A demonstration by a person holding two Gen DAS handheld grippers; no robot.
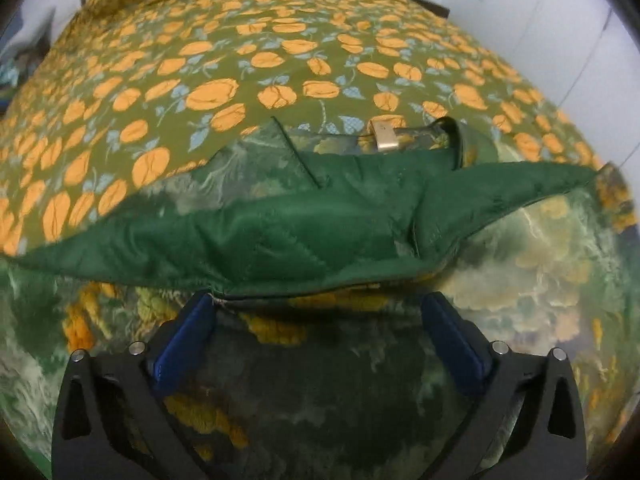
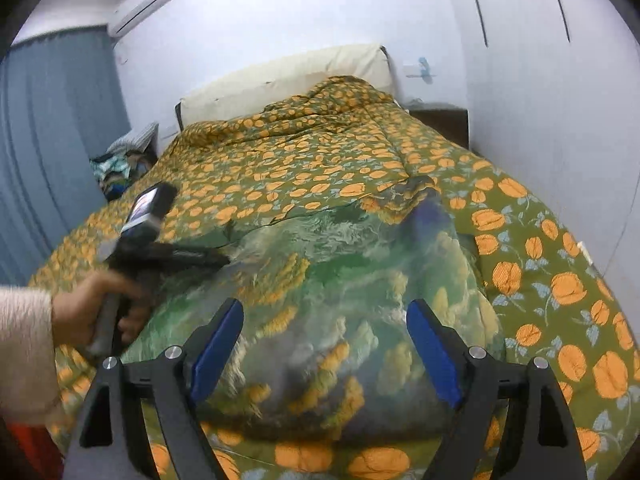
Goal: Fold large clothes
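Note:
A large padded garment [image 1: 360, 360] with a green and yellow flower print lies on the bed. Its dark green lining [image 1: 280, 232] is turned over in a broad flap, with a beige label [image 1: 385, 135] near the collar. My left gripper [image 1: 318, 298] stands wide open just above the print, and the flap's hem runs along its fingertips without being pinched. In the right wrist view the garment [image 2: 332, 272] is a rounded bundle. My right gripper [image 2: 326, 304] hangs open over its near part, holding nothing. A hand [image 2: 96, 312] holds the left gripper [image 2: 222, 260], blurred, at the bundle's left edge.
An olive bedspread [image 2: 540, 280] with orange flowers covers the whole bed. A cream pillow [image 2: 288, 76] lies at the head. A blue curtain [image 2: 48, 152] hangs on the left, with a heap of clothes [image 2: 120, 168] below it. White cupboard doors [image 2: 540, 80] stand on the right.

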